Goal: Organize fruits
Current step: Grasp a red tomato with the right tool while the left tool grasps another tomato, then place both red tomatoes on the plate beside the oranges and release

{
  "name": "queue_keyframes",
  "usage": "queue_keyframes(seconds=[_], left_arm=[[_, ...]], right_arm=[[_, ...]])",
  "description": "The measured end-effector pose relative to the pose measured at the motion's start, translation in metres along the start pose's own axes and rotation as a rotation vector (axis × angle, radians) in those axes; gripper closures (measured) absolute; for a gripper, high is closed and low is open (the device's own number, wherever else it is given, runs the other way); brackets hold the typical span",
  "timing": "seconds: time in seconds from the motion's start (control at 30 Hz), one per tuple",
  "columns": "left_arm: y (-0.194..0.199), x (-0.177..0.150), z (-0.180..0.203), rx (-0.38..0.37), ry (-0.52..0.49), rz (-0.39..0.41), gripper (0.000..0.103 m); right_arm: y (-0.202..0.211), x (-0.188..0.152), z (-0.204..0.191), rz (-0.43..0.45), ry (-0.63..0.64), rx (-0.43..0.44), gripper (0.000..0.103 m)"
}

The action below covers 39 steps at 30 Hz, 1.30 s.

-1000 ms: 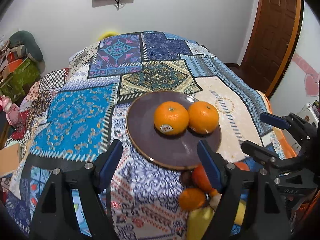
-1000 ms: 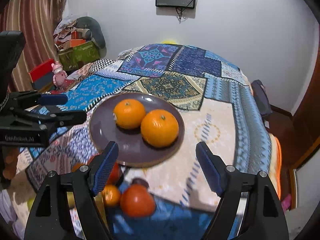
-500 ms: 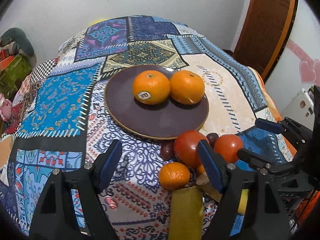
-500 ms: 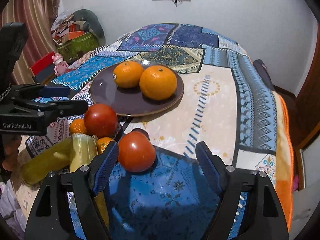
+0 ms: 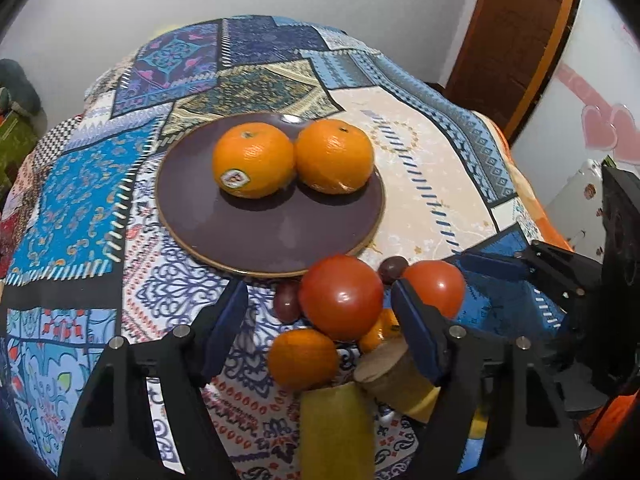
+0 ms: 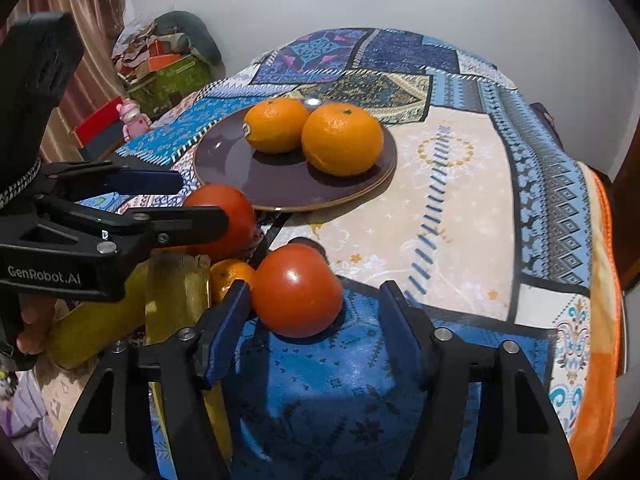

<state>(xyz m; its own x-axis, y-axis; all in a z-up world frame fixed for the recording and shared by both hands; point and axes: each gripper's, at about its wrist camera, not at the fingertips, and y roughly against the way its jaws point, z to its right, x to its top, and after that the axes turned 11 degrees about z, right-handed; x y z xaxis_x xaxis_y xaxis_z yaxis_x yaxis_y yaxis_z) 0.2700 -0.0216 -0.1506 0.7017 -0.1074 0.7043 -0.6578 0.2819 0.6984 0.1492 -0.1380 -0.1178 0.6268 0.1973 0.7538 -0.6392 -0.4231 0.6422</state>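
Observation:
A dark purple plate (image 5: 256, 236) (image 6: 224, 160) on the patterned bedspread holds two big oranges (image 5: 253, 159) (image 6: 342, 139). In front of it lie two red tomatoes (image 5: 341, 297) (image 6: 296, 290), small mandarins (image 5: 302, 358), dark grapes (image 5: 286, 305) and yellow bananas (image 5: 336, 436). My left gripper (image 5: 320, 328) is open over the near tomato and mandarin. My right gripper (image 6: 314, 330) is open, with the right tomato between its jaws and no contact visible. Each gripper shows in the other's view, the right one (image 5: 516, 268) and the left one (image 6: 160, 200).
The patchwork bedspread (image 5: 80, 200) covers the whole surface and falls away at the edges. A wooden door (image 5: 516, 32) stands at the right, clutter and a green box (image 6: 168, 76) at the left, a white wall behind.
Both grippers pulled back and lower toward the loose fruit pile; the tomatoes, mandarins and bananas came into view and now lie close between the open jaws.

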Motion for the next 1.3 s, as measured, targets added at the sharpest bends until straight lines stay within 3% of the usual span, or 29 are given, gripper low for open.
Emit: queue_keyframes(seconds=[0.3,0.47,0.57,0.93,1.3], left_arm=[[-0.013,0.002,0.001,-0.023,0.017,-0.047,0.038],[-0.017,0.004,0.006,-0.017,0.0,-0.055,0.045],[-0.016,0.004,0.011,-0.016,-0.032,-0.052,0.055],[-0.01,0.002,0.017,0.021,-0.064,-0.029,0.058],[0.02,0.01,0.014,0.033,-0.057,0.05,0.058]], right_arm=[[0.0,-0.003,0.003,0.001,-0.038,0.034,0.049],[0.0,-0.004,0.004,-0.002,-0.062,0.062,0.058],[0.001,-0.005,0.004,-0.001,-0.067,0.064,0.058],[0.009,-0.001,0.005,0.026,-0.086,0.033,0.058],[0.024,0.019,0.0,0.083,-0.069,-0.004,0.058]])
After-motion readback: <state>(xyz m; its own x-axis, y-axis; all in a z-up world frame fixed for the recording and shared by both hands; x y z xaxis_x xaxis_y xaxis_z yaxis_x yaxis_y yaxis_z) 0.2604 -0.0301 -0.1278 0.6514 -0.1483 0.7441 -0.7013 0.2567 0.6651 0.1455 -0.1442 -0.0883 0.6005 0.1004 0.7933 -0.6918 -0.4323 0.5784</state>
